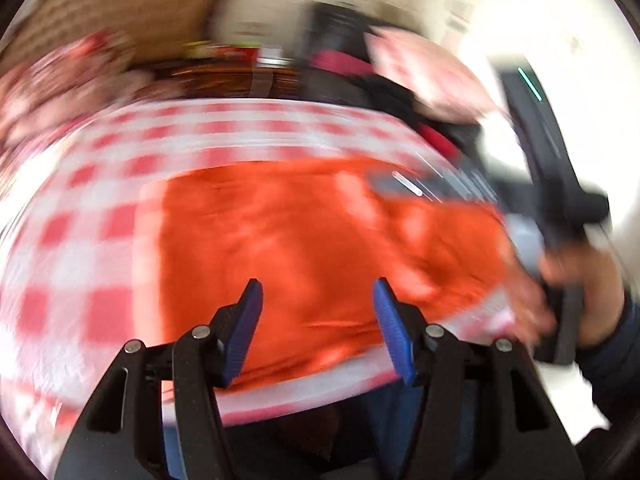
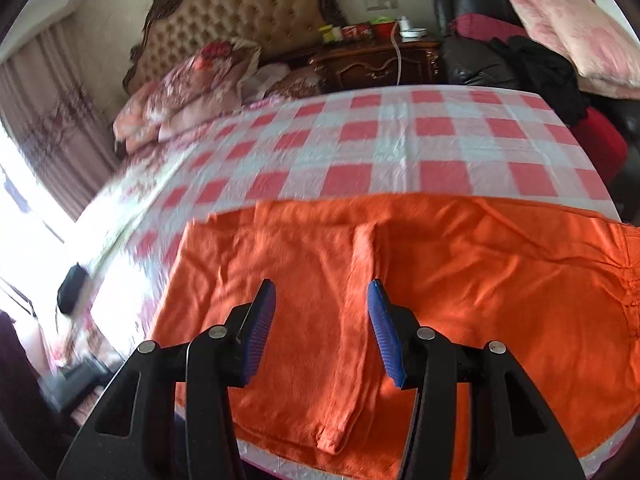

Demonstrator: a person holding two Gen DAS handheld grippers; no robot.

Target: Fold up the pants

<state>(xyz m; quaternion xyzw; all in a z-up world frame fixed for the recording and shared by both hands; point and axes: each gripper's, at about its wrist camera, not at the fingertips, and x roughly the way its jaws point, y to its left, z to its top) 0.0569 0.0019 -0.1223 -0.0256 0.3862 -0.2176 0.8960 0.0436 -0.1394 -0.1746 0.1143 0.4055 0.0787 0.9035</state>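
1. One pair of orange pants (image 2: 420, 280) is seen spread flat on a red-and-white checked cloth (image 2: 400, 148) that covers the work surface; in the right wrist view the pants fill the lower half, from 8 o'clock round to 3 o'clock.
2. A folded-over leg end (image 2: 340, 436) is seen lying on top of the pants at 6 o'clock, near the cloth's near edge.
3. Two grippers are counted. The left gripper (image 1: 318, 312) is held with its blue pads wide apart above the pants, and nothing is seen between them.
4. The right gripper (image 2: 322, 312) is likewise spread, its fingers apart over the pants and nothing clasped.
5. In the blurred left wrist view, the right gripper's black body (image 1: 556, 184) is seen at 3 o'clock, held by one hand (image 1: 588, 292); whether its tip touches the fabric cannot be told through the blur.
6. One tufted headboard (image 2: 244, 12) is seen at 11 o'clock, with floral bedding (image 2: 192, 84) piled below it.
7. One dark wooden nightstand (image 2: 376, 64) stands at 12 o'clock, with small jars and containers on top, too small to count surely.
8. One black leather chair (image 2: 464, 8) is seen at 1 o'clock, with one pink pillow (image 2: 576, 36) and dark clothes heaped on it.
9. A curtain (image 2: 44, 108) hangs at 9 o'clock.
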